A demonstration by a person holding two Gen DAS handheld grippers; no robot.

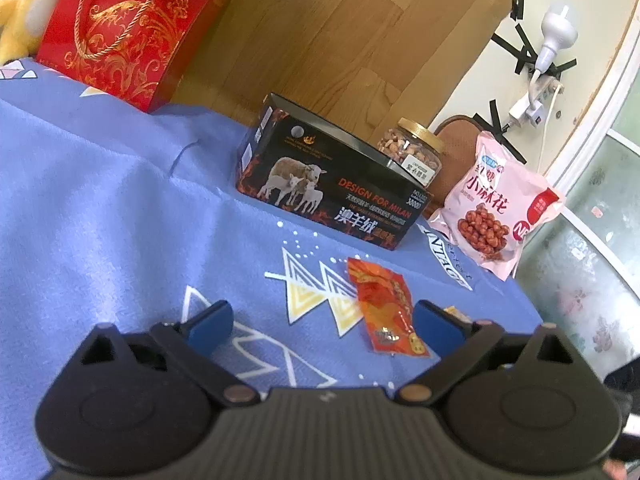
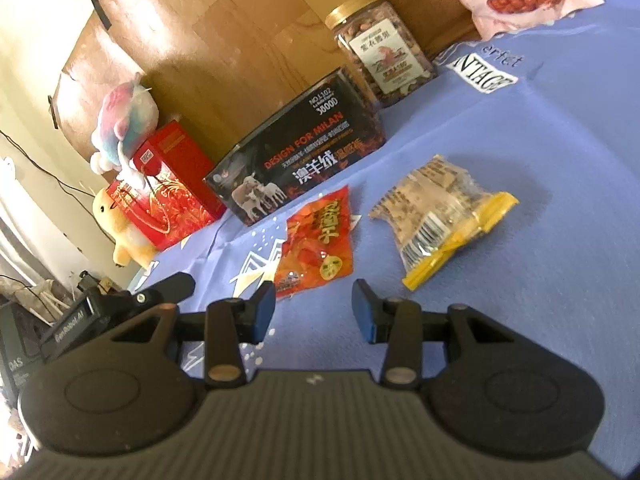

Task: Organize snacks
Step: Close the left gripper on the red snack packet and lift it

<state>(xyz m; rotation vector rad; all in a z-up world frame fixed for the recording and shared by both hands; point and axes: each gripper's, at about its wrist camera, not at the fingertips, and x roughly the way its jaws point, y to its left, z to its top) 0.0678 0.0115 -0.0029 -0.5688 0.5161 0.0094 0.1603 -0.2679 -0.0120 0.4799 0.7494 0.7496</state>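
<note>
We are hovering the left gripper (image 1: 322,322), jaws wide and empty; the orange packet (image 1: 386,310) is lying lengthwise just inside its right finger; the right gripper (image 2: 314,306), half-spread and empty, is trailing behind it.

Orange snack packet (image 2: 316,240) flat on blue cloth; clear yellow-edged packet (image 2: 436,216) just beside.

Blue cloth (image 1: 120,200): white and yellow triangle motifs, white dots, black-and-white lettering patch.
Small snack packet (image 1: 384,312): orange-red, yellow print.
Clear packet (image 2: 436,216): yellow edges, barcode, brownish contents.
Black box (image 1: 328,184): white sheep, orange flames and lettering.
Jar (image 1: 412,152): gold lid, brown nuts, white label.
Pink bag (image 1: 496,208): red lettering, reddish-brown snack picture.
Red gift box (image 1: 124,32): gold scrollwork.
Plush toy (image 2: 120,224): yellow.
Second plush (image 2: 124,120): pastel pink, blue, white.
</note>
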